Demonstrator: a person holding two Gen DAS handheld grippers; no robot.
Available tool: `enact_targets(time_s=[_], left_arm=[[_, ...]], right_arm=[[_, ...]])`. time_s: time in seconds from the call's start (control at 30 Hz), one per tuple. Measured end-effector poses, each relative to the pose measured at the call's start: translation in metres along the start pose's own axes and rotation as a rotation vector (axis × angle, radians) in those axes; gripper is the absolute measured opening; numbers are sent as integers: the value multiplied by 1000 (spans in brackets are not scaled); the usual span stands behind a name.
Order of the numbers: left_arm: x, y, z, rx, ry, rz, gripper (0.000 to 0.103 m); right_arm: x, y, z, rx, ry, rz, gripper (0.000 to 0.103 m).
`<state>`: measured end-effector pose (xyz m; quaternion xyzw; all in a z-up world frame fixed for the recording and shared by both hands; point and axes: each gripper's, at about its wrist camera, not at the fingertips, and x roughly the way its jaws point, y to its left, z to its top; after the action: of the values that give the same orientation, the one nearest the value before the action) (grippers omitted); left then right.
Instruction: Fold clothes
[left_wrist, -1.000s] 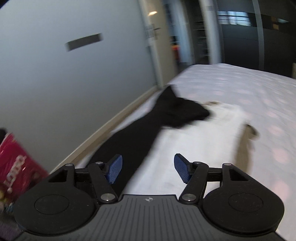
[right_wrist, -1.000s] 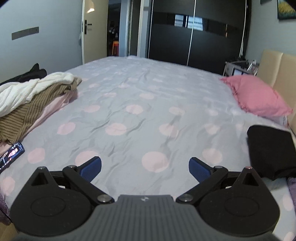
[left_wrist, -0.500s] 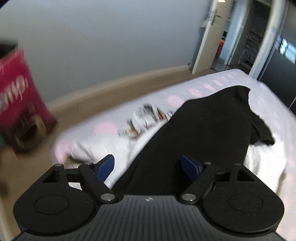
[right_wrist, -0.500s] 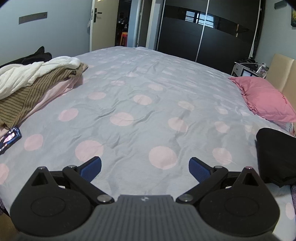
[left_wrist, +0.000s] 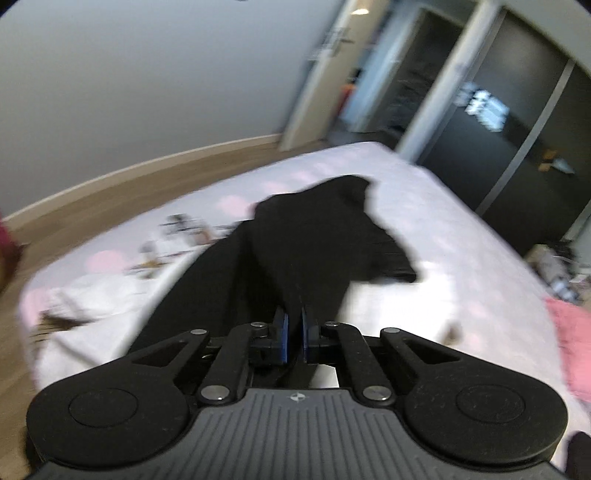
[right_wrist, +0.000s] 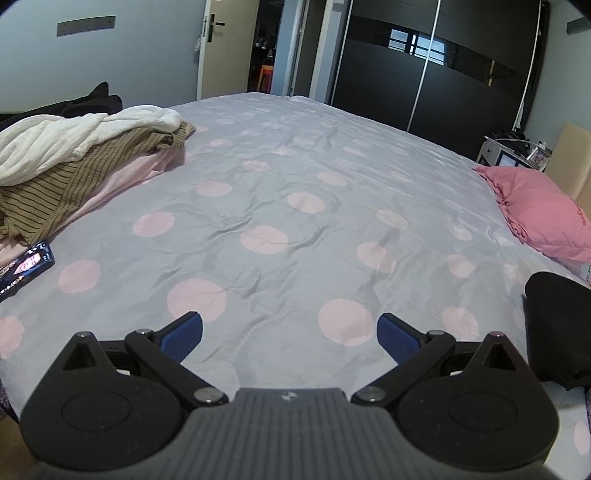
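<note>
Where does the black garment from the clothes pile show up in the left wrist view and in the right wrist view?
Left wrist: the black garment fills the centre, running from the bed's far side down between the closed fingers.
Right wrist: only a dark hump at far left, behind the white garment on the pile.
Shared landmark: the dark wardrobe beyond the polka-dot bedspread.
</note>
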<state>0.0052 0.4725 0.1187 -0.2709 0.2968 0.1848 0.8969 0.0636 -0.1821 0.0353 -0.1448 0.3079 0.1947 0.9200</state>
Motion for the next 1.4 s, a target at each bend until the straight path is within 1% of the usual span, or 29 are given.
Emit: enact_targets(time_s=[0.07,0.2,0.27,0.33,0.43,0.5,0.57,0.7,0.77,0.8,0.87,0.9,0.93,0.97,1.0,1.07,1.13,1.17,1.3,1.4], left_arm=[[-3,-29,3,41,-9,-60,4],[-16,-99,8,147,-54,-243,4],[-25,-139,7,215,-63,-314,4],[-31,-177,-1,291,-54,-365,4],[-40,-229,-26,384,-17,-496,4],[-47,-259,-47,446,21,-591,4],[-55,-289,-79,513,82,-693,4],[-70,-346,-141,646,210,-892,3],[-70,-367,-174,697,301,-955,2],[-69,-375,-191,719,344,-962,2],[-65,-385,-215,743,395,-957,5],[-62,-386,-224,763,412,-936,13],[-59,-387,-233,783,429,-914,19],[-55,-387,-240,800,445,-892,32],[-51,-381,-243,803,454,-863,41],[-42,-367,-247,807,470,-805,44],[-31,-350,-241,800,463,-741,45],[-30,-339,-235,793,447,-703,48],[-25,-298,-203,743,362,-533,52],[-21,-270,-180,706,300,-407,53]], right_arm=[[-4,1,1,-3,-13,3,102],[-13,3,3,-7,-46,5,102],[-18,2,3,-7,-61,-2,102],[-23,-1,2,3,-72,-8,102],[-30,-7,2,25,-90,-22,102],[-35,-11,2,38,-102,-32,102],[-39,-16,2,51,-111,-50,102],[-47,-28,3,78,-116,-123,102],[-53,-39,3,103,-107,-169,102],[-55,-44,3,116,-99,-194,102],[-61,-55,-1,143,-89,-243,102],[-65,-60,-3,156,-86,-265,102],[-67,-63,-5,169,-85,-276,102],[-69,-65,-8,182,-86,-278,102],[-70,-67,-10,191,-85,-273,102],[-71,-66,-14,199,-81,-257,102],[-72,-59,-16,179,-84,-221,102],[-73,-55,-16,164,-89,-199,102],[-69,-35,-13,98,-102,-92,102],[-63,-14,-6,71,-103,-1,102]])
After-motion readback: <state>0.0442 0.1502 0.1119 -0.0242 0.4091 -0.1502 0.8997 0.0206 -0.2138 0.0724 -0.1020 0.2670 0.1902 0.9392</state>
